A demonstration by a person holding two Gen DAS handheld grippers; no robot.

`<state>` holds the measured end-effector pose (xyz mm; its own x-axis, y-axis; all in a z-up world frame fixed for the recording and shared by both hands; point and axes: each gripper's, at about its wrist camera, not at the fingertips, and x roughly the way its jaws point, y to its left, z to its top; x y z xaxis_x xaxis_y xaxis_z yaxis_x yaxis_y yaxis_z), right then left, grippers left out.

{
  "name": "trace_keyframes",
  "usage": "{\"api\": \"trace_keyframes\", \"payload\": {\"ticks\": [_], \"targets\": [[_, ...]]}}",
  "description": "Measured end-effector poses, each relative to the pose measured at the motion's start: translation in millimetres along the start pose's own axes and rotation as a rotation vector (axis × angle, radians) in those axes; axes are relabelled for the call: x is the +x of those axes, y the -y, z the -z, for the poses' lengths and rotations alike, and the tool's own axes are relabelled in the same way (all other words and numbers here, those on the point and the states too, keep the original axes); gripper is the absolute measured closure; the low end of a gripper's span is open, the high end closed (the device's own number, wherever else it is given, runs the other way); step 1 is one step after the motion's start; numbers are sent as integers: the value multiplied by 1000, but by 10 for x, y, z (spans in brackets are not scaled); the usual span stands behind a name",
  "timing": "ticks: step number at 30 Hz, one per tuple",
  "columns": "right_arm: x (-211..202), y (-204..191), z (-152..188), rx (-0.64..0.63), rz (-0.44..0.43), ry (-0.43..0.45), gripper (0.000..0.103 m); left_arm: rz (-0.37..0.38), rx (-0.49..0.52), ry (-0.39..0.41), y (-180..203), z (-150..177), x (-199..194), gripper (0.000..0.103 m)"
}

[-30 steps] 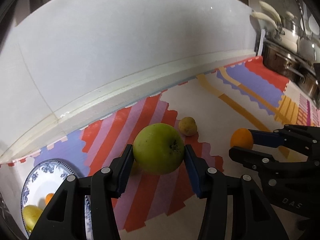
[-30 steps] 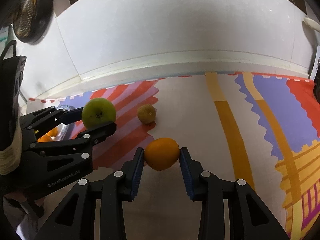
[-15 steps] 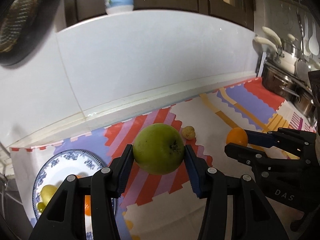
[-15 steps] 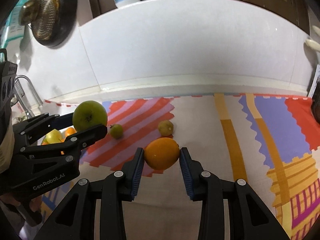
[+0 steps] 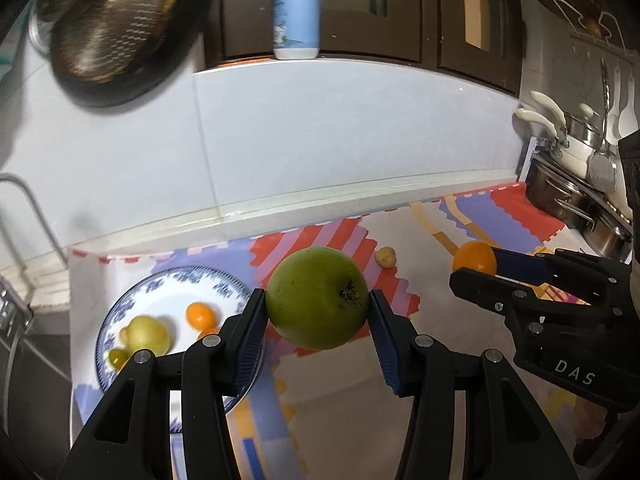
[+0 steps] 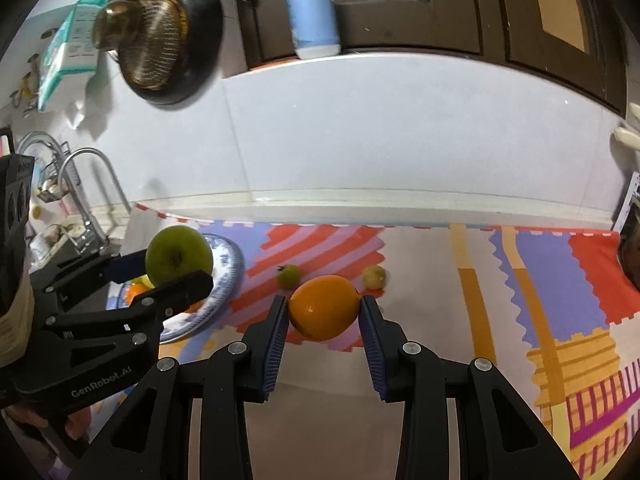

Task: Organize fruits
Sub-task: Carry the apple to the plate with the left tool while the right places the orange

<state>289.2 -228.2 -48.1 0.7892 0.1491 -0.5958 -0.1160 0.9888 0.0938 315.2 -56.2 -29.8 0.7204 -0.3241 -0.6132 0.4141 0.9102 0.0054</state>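
Both grippers have risen since a second ago, so the plate (image 5: 120, 312), cupboards and a blue bottle (image 5: 296, 12) now show. The left gripper (image 5: 317, 312), marked "GenRobot.AI", has its jaws clamped on the apple (image 5: 317, 303), held beside the plate. The right gripper (image 6: 323, 312), marked "DAS", grips the orange (image 6: 324, 307) above the worktop's mat (image 6: 540, 272).

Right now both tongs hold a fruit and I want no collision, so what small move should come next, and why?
Probably carry the left tongs with the green apple over the blue-patterned plate, where other fruit already lies. The plate sits just to its left, while the right tongs grip the orange farther from it, so going first likely avoids crossing.
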Motion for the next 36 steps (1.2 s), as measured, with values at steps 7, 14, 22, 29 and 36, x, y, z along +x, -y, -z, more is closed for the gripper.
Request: {"api": "trace_keyframes", "payload": {"ticks": [7, 14, 22, 29, 36], "targets": [[-126, -304, 55, -42, -46, 3, 66, -43, -50, -2, -199, 195, -280, 53], [-176, -627, 91, -81, -90, 6, 66, -87, -76, 3, -419, 341, -542, 53], [-133, -980, 92, -117, -128, 8, 66, -133, -99, 0, -712, 460, -697, 53], [22, -1241, 33, -146, -165, -5, 66, -167, -115, -1, -978, 486, -703, 53], [279, -1433, -80, -183, -192, -20, 66, -194, -144, -22, -1248, 481, -596, 53]]}}
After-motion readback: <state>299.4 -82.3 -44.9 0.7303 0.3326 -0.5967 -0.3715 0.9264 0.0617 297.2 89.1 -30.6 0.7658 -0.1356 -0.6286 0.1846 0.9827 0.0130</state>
